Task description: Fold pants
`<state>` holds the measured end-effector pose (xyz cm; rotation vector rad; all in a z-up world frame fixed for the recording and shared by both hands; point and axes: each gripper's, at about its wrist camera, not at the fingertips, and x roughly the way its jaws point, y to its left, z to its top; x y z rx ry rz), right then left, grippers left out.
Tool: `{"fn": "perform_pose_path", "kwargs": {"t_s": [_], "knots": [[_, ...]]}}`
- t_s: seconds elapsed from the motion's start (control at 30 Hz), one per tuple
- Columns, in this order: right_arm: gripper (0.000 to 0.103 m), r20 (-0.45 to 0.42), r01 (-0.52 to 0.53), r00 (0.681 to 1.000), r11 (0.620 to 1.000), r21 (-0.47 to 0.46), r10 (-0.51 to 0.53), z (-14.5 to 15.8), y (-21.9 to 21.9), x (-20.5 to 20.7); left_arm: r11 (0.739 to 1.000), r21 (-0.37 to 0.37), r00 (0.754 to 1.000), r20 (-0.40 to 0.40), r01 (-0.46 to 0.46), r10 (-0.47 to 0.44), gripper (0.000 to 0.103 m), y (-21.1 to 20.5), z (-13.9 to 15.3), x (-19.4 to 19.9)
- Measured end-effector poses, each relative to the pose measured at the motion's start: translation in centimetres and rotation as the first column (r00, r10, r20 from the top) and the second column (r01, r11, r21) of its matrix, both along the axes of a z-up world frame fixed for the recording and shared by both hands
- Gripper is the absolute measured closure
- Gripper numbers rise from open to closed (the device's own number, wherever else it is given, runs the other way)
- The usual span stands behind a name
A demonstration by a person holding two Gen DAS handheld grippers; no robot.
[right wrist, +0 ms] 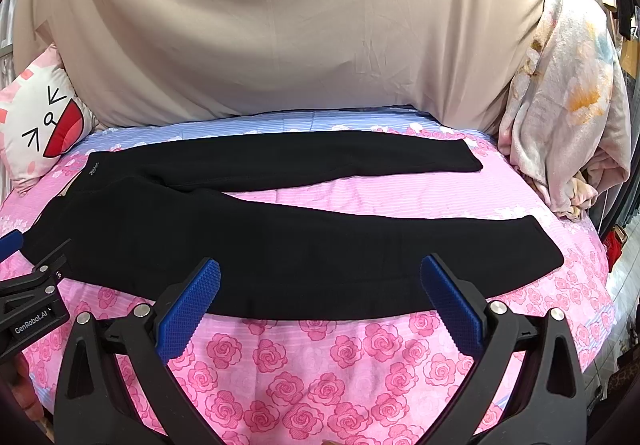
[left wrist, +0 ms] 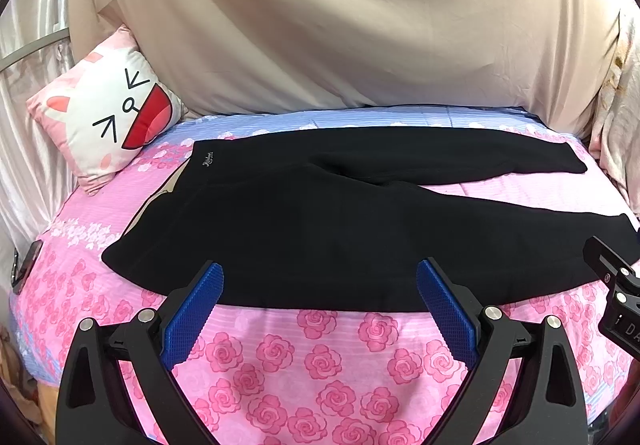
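Black pants [left wrist: 320, 229] lie flat on the pink rose bedsheet [left wrist: 320, 365], waist to the left, the two legs spread apart toward the right. They also show in the right wrist view [right wrist: 260, 241]. My left gripper [left wrist: 320, 277] is open and empty, its blue pads above the near edge of the pants near the hip. My right gripper [right wrist: 320, 273] is open and empty above the near edge of the front leg. The right gripper's body shows at the left view's right edge [left wrist: 616, 285]; the left gripper's body shows at the right view's left edge [right wrist: 32, 297].
A cat-face pillow [left wrist: 112, 113] leans at the back left, close to the waistband. A beige sheet [left wrist: 340, 25] hangs behind the bed. A crumpled floral blanket [right wrist: 568, 105] is piled at the back right. A dark phone-like object [left wrist: 24, 265] lies at the bed's left edge.
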<state>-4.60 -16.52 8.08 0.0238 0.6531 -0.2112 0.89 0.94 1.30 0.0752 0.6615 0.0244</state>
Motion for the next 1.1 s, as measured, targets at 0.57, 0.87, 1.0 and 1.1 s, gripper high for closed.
{"fn": "perform_pose_path", "kwargs": {"t_s": [0.57, 0.87, 1.0, 1.1], "knots": [[0.005, -0.014, -0.036, 0.999, 0.999, 0.001, 0.036, -0.4, -1.4, 1.8, 1.0, 0.005, 1.0, -0.013, 0.0, 0.0, 0.008, 0.6, -0.4, 1.7], [0.005, 0.098, 0.056, 0.993, 0.997, 0.056, -0.061, 1.9, -11.6, 5.9, 1.0, -0.01, 0.996, 0.088, -0.03, 0.03, 0.008, 2.8, 1.0, 5.6], [0.005, 0.114, 0.04, 0.992, 0.996, 0.08, -0.049, 2.4, -19.3, 11.3, 0.993, -0.07, 0.968, 0.226, -0.095, 0.108, 0.008, 5.1, 2.4, 8.3], [0.005, 0.112, -0.007, 0.994, 0.995, 0.095, -0.003, 2.2, -25.8, 16.6, 0.996, -0.011, 0.978, 0.186, -0.093, 0.094, 0.007, 6.4, 2.8, 12.4]]}}
